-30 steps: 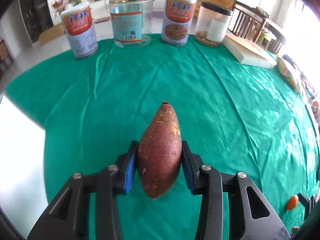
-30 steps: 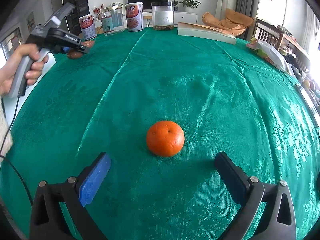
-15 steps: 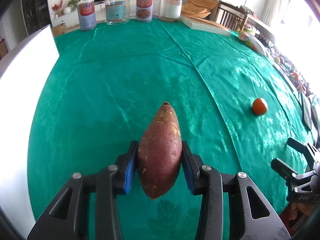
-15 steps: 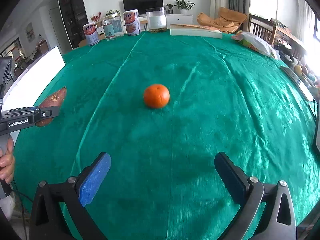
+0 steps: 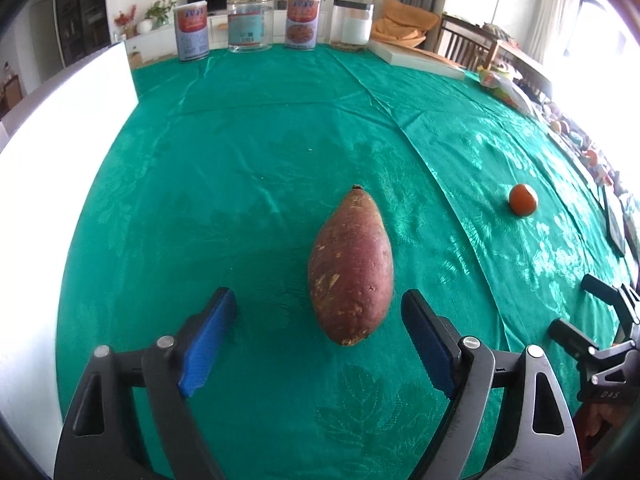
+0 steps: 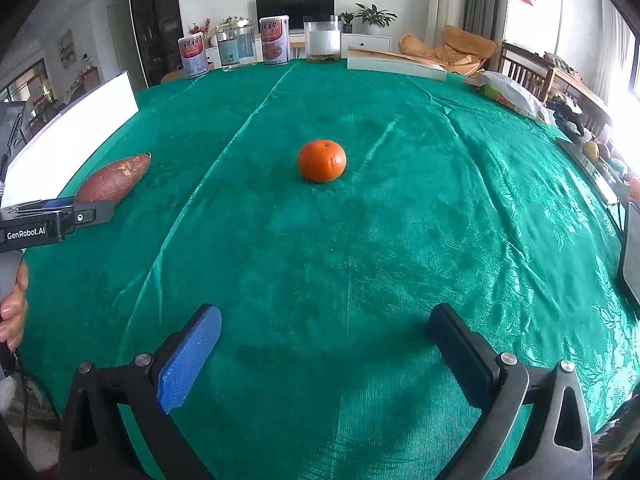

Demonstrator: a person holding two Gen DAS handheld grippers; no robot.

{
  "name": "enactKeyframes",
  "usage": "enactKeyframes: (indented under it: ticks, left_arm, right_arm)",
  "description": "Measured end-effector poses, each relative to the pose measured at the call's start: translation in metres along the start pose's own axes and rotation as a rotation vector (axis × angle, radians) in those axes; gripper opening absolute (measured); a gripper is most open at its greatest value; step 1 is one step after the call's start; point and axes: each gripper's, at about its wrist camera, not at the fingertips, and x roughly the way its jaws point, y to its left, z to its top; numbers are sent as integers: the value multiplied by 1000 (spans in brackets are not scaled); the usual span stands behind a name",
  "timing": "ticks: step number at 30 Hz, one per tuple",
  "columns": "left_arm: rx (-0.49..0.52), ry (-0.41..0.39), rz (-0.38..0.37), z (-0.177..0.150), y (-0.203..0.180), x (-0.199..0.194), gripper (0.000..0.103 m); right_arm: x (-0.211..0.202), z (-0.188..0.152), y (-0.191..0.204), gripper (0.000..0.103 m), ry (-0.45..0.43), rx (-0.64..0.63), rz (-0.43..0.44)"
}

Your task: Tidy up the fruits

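Observation:
A reddish-brown sweet potato [image 5: 351, 270] lies on the green tablecloth [image 5: 260, 152], between the spread jaws of my open left gripper [image 5: 320, 332], touching neither pad. It also shows in the right wrist view [image 6: 114, 180] at the left, just past the left gripper [image 6: 60, 216]. An orange [image 6: 322, 160] sits on the cloth well ahead of my open, empty right gripper [image 6: 324, 344]. The orange shows in the left wrist view [image 5: 522, 199] at the right, and the right gripper [image 5: 592, 320] at the lower right.
Two cans [image 6: 193, 55] and two clear jars [image 6: 322, 38] stand along the far edge, with a flat white box [image 6: 394, 65] and a bag [image 6: 510, 94] to their right. A white board [image 6: 72, 136] stands at the left edge. Clutter lines the right edge.
My left gripper has opened and let go of the sweet potato, which now rests on the cloth. Both grippers have drawn back a little toward the near edge.

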Motion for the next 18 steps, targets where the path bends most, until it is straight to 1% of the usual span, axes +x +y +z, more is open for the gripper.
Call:
enactKeyframes:
  ticks: [2,6,9,18]
  left_arm:
    - [17,2,0,2,-5,0,86]
    - [68,21,62,5,-17,4,86]
    - [86,43,90,4,-21,9,86]
    - [80,50,102,5,-18,10,90]
  right_arm:
    - [1,0,0,103,-7,6,-7]
    - [1,1,1,103,-20,10,-16]
    - [1,1,2,103,-25,8,-16]
    - [1,0,2,103,-39,10,-20]
